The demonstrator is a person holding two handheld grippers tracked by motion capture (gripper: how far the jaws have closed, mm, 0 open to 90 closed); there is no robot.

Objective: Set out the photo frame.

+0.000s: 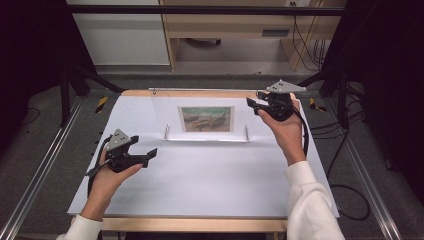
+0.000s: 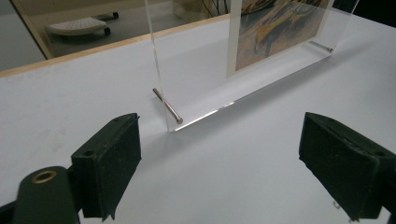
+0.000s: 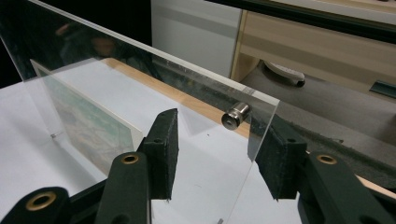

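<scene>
A clear acrylic picture frame (image 1: pixel 170 112) stands upright at the back middle of the white table (image 1: pixel 210 175), holding a printed picture (image 1: pixel 206 119) of boats. My left gripper (image 1: pixel 145 147) hovers open near the frame's lower left corner (image 2: pixel 196 70), with its metal foot pin (image 2: pixel 167 105) just ahead of the jaws and nothing between them (image 2: pixel 219 140). My right gripper (image 1: pixel 254 98) is at the frame's upper right corner. Its open jaws (image 3: pixel 219 135) straddle the pane's edge (image 3: pixel 140 93) below a steel bolt (image 3: pixel 235 115), one jaw on each side, with a gap showing.
The table's wooden back edge (image 1: pixel 200 93) runs just behind the frame. Black rig posts (image 1: pixel 65 90) stand at both sides, and cables (image 1: pixel 345 200) lie on the floor at the right. A wooden cabinet (image 1: pixel 240 25) stands beyond the table.
</scene>
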